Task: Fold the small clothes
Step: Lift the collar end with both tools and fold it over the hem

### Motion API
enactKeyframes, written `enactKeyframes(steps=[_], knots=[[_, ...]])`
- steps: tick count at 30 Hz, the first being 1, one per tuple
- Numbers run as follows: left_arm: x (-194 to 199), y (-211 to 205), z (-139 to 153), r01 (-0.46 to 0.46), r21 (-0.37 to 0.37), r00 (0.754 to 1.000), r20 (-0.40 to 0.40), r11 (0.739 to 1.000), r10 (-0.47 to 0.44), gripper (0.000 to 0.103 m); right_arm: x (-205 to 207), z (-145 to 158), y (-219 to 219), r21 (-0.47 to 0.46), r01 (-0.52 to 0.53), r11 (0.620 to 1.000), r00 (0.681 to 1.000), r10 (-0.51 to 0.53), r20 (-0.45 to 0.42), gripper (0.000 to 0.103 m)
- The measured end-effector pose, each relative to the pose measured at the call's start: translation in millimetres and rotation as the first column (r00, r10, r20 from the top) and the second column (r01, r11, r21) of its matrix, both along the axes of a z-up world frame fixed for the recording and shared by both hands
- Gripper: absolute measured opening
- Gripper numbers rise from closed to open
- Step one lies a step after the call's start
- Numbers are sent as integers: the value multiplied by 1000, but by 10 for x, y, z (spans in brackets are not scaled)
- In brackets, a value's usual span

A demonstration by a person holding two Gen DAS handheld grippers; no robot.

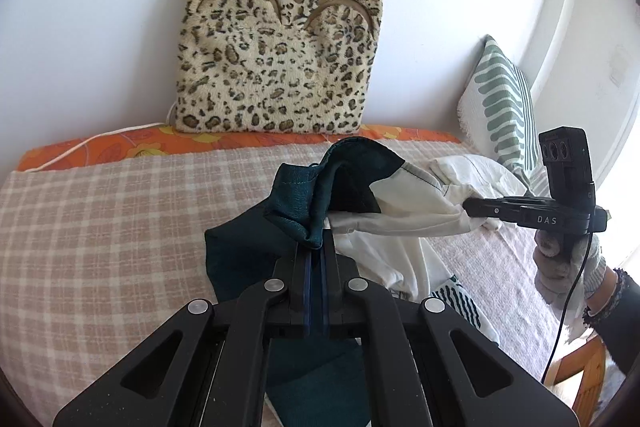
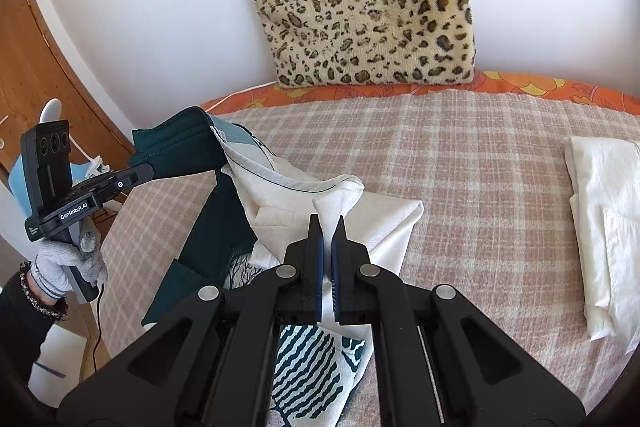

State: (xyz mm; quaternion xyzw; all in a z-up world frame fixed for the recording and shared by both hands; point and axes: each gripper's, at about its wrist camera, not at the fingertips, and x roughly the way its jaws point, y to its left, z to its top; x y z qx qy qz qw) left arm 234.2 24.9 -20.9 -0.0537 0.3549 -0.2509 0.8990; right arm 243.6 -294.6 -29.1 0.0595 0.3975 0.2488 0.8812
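White wall behind, leopard-print cushion (image 1: 280,39) propped on the bed's checked blanket (image 1: 100,227). Left gripper (image 1: 316,247) clamped tight on the dark teal part of the garment (image 1: 304,203) — cloth bunched at its tips, lifted off the blanket. Right gripper (image 2: 329,227) closed on the same garment's white part (image 2: 340,195), fabric pinched between its fingers. Garment hangs between the two, lower printed part draping down to the blanket. Folded white cloth (image 2: 604,227) lies well apart at right. Striped pillow (image 1: 500,99) against the wall — gloved hand (image 1: 560,263) grips the right handle.
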Motion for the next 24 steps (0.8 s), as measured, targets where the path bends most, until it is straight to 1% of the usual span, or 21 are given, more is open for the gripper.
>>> enactKeyframes(steps=[5,7,10,12,16,20,22,24], knots=[[-435,-41,-154,33,19,999,-10,999,-33,2,-404,-126,-50,-4,-16,1000,1000,16,-6,4],[-572,-48,-262,39,45,999,-22,998,-38,2,-558,-176,-43,-28,-23,999,1000,23,2,4],[-756,-60,-424,57,74,998,-40,996,-54,2,-744,-298,-72,-28,-22,999,1000,22,-13,4],[-871,-87,-502,67,115,997,-33,991,-64,2,-869,-374,-83,-39,-16,999,1000,16,-11,4],[-1059,-119,-597,92,174,996,-13,981,-91,2,-1084,-475,-116,-28,-17,999,1000,17,-7,4],[-1170,-103,-620,93,231,995,10,969,-98,2,-1219,-485,-171,-22,2,1000,1000,-2,19,4],[-1205,-67,-639,91,243,996,2,966,-95,3,-1254,-472,-175,-30,1,1000,1000,0,26,4],[-1255,-28,-662,92,254,996,-12,963,-93,7,-1304,-463,-146,-54,-22,998,999,24,32,4]])
